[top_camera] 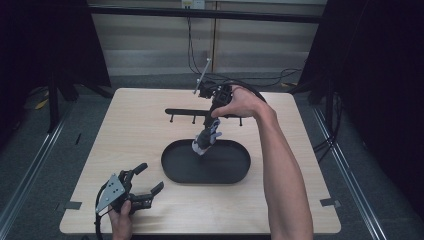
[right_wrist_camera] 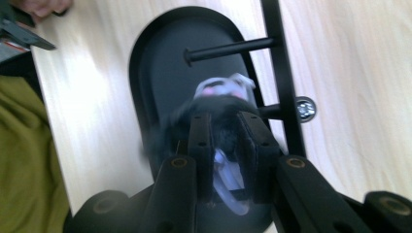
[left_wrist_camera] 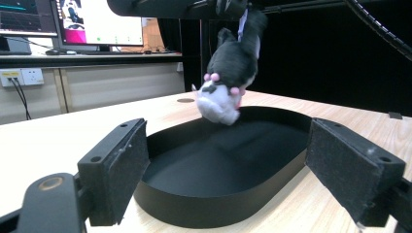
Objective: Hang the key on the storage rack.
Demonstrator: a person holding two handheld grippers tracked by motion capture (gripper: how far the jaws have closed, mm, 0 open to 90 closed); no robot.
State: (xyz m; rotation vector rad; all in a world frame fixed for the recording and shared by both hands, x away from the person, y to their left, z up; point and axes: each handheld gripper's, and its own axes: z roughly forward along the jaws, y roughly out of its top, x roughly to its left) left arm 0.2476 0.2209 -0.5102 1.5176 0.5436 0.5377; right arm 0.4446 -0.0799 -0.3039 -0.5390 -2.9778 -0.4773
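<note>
Plush toy (top_camera: 206, 139), black and white with small pink dots, hangs head-down over the far left part of the black oval tray (top_camera: 235, 172), its nose just above the tray floor or perhaps brushing it; from the left gripper view I would say there is a sliver of air under it, but the blur makes me unsure. My right tongs (top_camera: 212, 120) point down over the tray with the toy's hind end or its tag between the two pads (right_wrist_camera: 200, 145). The jaws stand only a little apart, and the blur leaves me unable to tell whether they press on the toy or have let go.

Beyond the tray lies a black rack with short pegs (top_camera: 192, 112), bare of anything. My left tongs (top_camera: 145, 182) rest on the table (top_camera: 125, 125) near the tray's near left end, jaws spread wide, holding nothing.

So I judge the carrying done: the toy is over the tray. What is left is letting it drop fully, seeing it settle inside the rim, and lifting my right tongs clear.
</note>
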